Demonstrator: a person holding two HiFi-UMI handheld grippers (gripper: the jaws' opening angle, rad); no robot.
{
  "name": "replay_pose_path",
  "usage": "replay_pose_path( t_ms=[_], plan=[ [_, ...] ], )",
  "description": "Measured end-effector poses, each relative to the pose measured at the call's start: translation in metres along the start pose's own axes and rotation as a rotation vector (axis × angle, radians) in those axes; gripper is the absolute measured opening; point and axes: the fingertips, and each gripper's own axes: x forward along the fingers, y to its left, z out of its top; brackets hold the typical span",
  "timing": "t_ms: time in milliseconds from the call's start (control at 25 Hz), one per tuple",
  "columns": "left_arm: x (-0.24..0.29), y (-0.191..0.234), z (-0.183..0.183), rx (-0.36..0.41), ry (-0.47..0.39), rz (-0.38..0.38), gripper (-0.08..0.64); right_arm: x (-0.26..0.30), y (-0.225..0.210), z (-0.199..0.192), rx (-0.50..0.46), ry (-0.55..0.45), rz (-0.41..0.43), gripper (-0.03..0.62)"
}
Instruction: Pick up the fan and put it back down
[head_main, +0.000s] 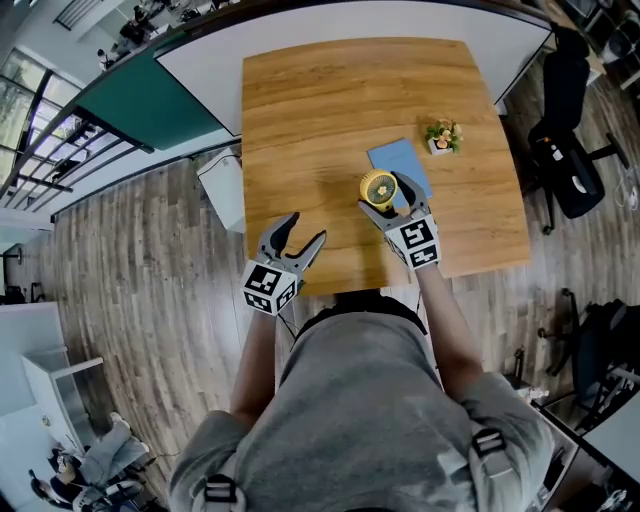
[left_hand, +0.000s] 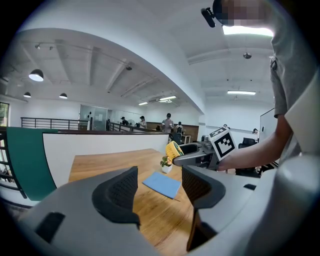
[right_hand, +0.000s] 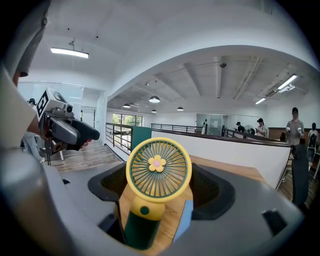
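Observation:
A small yellow fan (head_main: 378, 188) with a round grille and dark green handle is held by my right gripper (head_main: 388, 196), which is shut on it over the wooden table (head_main: 300, 120). In the right gripper view the fan (right_hand: 158, 170) stands upright between the jaws of the right gripper (right_hand: 160, 194), its handle low between them. From the left gripper view the fan (left_hand: 173, 150) hangs clear above the tabletop. My left gripper (head_main: 305, 228) is open and empty at the table's near edge, its dark pads (left_hand: 122, 187) well apart.
A blue sheet (head_main: 400, 160) lies on the table just beyond the fan, with a small potted plant (head_main: 442, 136) to its right. A black office chair (head_main: 565, 150) stands off the table's right side. A white panel (head_main: 350, 25) borders the far edge.

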Motion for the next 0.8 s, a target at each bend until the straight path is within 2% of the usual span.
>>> replay_pose_path(
  t_ms=[400, 640, 800],
  plan=[
    [-0.019, 0.008, 0.017, 0.014, -0.043, 0.05, 0.284, -0.002, -0.002, 0.047, -0.044, -0.07, -0.004, 0.394],
    [-0.021, 0.009, 0.02, 0.016, -0.049, 0.063, 0.284, -0.003, -0.005, 0.051, 0.002, -0.093, 0.004, 0.394],
    [-0.018, 0.01, 0.021, 0.013, -0.052, 0.062, 0.284, -0.001, -0.007, 0.048, 0.0, -0.087, 0.008, 0.396]
  ],
)
